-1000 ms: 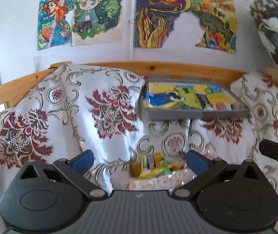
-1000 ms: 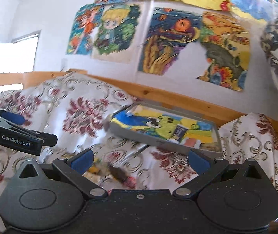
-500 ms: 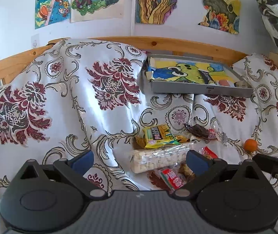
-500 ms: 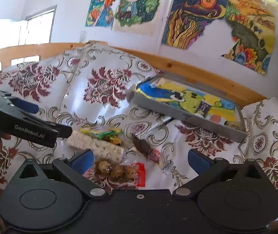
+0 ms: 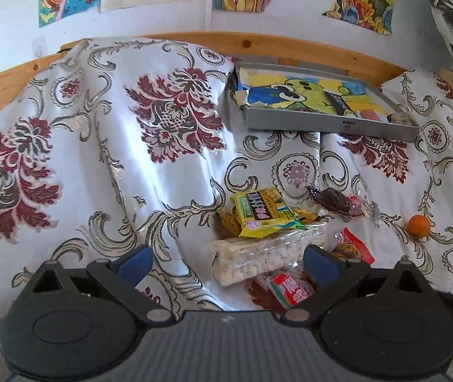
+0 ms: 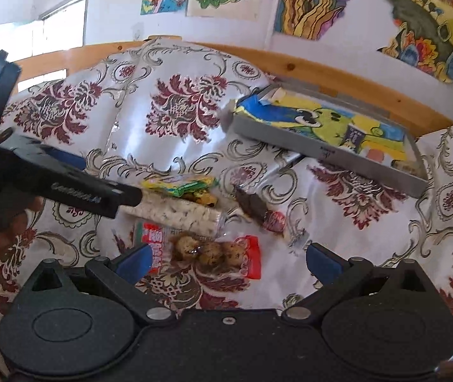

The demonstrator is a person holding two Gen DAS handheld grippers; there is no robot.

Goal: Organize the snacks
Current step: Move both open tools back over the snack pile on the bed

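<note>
1. Both grippers stand with their blue-padded fingers wide apart and nothing between them: the left gripper (image 5: 228,259) hangs over the near edge of the snack pile, the right gripper (image 6: 228,259) over the packet of round cookies (image 6: 213,253).
2. All the snacks lie in a loose pile in a dip of the floral bedspread (image 5: 99,146), on a bed with a wooden frame (image 5: 290,46).
3. At the middle of the pile lies a long clear pack of puffed rice bar (image 5: 258,254); a yellow-green wrapper (image 5: 263,211) lies across its far side, touching it.
4. A dark brown snack in clear wrap (image 5: 334,200) lies just right of the yellow-green wrapper.
5. A red-and-white packet (image 5: 290,288) lies nearest the left gripper, partly hidden behind its right finger.
6. Only the left wrist view shows a small orange ball (image 5: 418,224), well apart to the right of the pile.
7. Only the right wrist view shows the left gripper from the side, with a hand (image 6: 0,219) around its handle and its tip over the end of the rice bar; whether they touch cannot be told.
8. A shallow grey box (image 5: 328,124) lined with a colourful drawing rests beyond the pile, near the frame; a few small things lie in its right end, too small to name.
</note>
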